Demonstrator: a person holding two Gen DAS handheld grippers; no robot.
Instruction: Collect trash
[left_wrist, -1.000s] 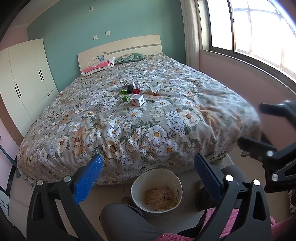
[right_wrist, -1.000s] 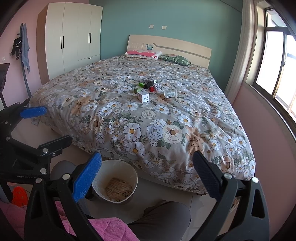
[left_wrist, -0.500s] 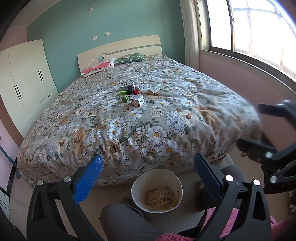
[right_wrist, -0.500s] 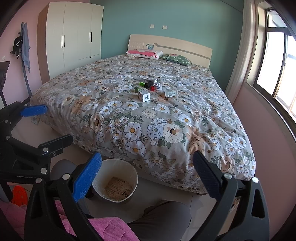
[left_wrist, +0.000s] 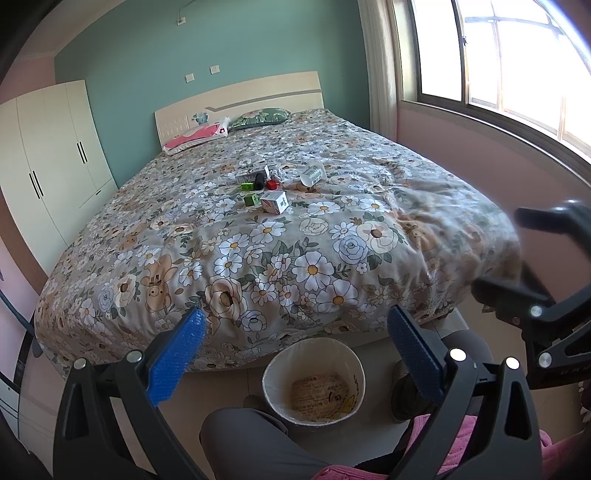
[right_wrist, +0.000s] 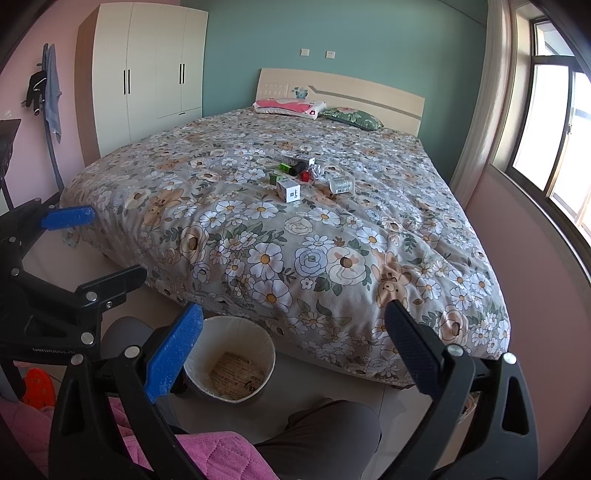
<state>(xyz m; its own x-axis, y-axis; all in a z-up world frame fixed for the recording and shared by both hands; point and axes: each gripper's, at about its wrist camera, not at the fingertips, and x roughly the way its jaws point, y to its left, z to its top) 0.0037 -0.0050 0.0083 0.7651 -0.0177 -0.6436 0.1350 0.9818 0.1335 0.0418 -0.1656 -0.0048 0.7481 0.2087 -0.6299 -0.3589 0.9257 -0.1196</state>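
1. The left gripper (left_wrist: 293, 338) hung with its blue pads spread wide, holding nothing, above the wastebasket (left_wrist: 313, 380).
2. The right gripper (right_wrist: 293, 334) was likewise spread and empty, just right of the wastebasket.
3. The trash, including a white box (left_wrist: 275, 201) and a tipped cup (left_wrist: 313, 174), lay clustered mid-bed (left_wrist: 332, 258), well beyond the wastebasket.

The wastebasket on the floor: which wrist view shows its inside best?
The left wrist view. There the wastebasket sits centred between the open fingers, its whole rim and the printed paper on its bottom visible. In the right wrist view the wastebasket lies off to the left, and a blue finger pad covers part of its rim.
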